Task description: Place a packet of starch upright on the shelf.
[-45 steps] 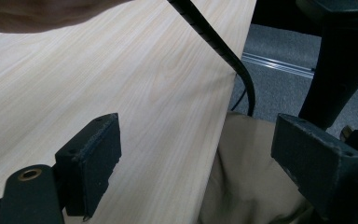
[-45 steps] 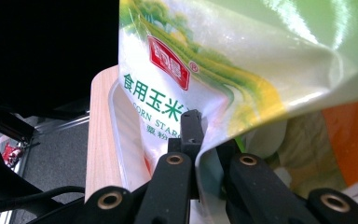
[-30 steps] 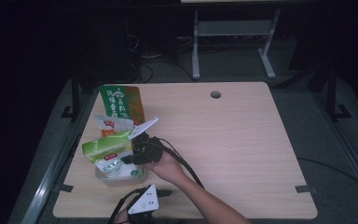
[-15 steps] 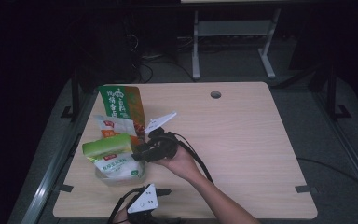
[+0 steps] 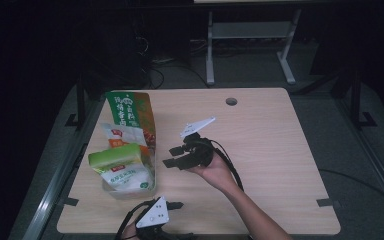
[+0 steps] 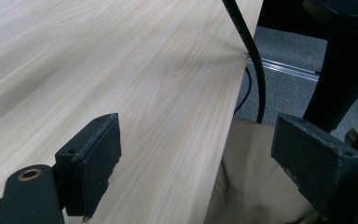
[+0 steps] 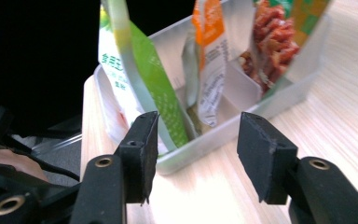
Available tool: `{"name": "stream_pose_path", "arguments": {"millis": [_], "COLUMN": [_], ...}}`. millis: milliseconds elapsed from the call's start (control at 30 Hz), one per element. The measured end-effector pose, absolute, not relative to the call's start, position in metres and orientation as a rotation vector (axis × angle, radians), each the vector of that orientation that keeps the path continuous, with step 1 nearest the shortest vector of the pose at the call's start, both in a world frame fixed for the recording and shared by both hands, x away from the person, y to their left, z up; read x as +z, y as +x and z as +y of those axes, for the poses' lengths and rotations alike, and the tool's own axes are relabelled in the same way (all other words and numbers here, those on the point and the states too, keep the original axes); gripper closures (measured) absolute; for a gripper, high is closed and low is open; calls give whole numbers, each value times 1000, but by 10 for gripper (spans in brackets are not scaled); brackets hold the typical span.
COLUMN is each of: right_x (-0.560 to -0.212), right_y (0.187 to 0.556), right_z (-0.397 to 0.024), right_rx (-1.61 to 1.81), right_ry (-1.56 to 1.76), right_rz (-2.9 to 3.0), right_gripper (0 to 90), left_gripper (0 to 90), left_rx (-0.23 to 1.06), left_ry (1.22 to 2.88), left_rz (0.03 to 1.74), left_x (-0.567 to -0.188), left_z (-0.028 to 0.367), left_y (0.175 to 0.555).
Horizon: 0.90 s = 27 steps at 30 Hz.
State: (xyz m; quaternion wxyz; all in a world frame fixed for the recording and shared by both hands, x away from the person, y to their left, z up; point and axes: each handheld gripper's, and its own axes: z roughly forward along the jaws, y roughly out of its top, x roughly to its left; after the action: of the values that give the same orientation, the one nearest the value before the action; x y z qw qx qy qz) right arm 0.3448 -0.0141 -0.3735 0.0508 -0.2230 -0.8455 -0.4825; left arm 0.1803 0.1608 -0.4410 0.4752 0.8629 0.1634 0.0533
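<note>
Black right gripper [image 5: 176, 156] level, jaws apart, beside the packet tray [image 5: 130, 190]

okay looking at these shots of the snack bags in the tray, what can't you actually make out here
- Print on the green bag: too small in the high view, cut off by the top edge in the right gripper view.
- Floor of the clear tray: hidden by the bags.
- Left gripper: the high view's bottom edge cuts its hand off.

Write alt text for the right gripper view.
The right gripper, jaws open with nothing between them, faces a clear plastic tray on a light wooden table. The tray holds upright snack packets: green, orange-and-white and red-printed.
</note>
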Motion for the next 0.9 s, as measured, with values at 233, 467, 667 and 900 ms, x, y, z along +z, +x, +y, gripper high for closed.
{"name": "stream_pose_path", "arguments": {"millis": [233, 467, 667, 900], "right_x": [-372, -372, -373, -375], "right_y": [348, 351, 352, 352], "right_z": [-31, -45, -55, -68], "right_rx": [-1474, -1473, -1470, -1459], "right_ry": [-733, -768, -797, -833], "right_rz": [-2583, -2589, -2591, -2593], "right_gripper": [446, 421, 412, 397], "left_gripper": [156, 156, 156, 156], "left_rx": [131, 135, 142, 145], "left_ry": [2110, 2108, 2114, 2114], "left_rz": [402, 406, 404, 407], "left_x": [-441, -441, -441, -441], "left_z": [161, 163, 163, 164], "left_y": [181, 182, 184, 184]}}
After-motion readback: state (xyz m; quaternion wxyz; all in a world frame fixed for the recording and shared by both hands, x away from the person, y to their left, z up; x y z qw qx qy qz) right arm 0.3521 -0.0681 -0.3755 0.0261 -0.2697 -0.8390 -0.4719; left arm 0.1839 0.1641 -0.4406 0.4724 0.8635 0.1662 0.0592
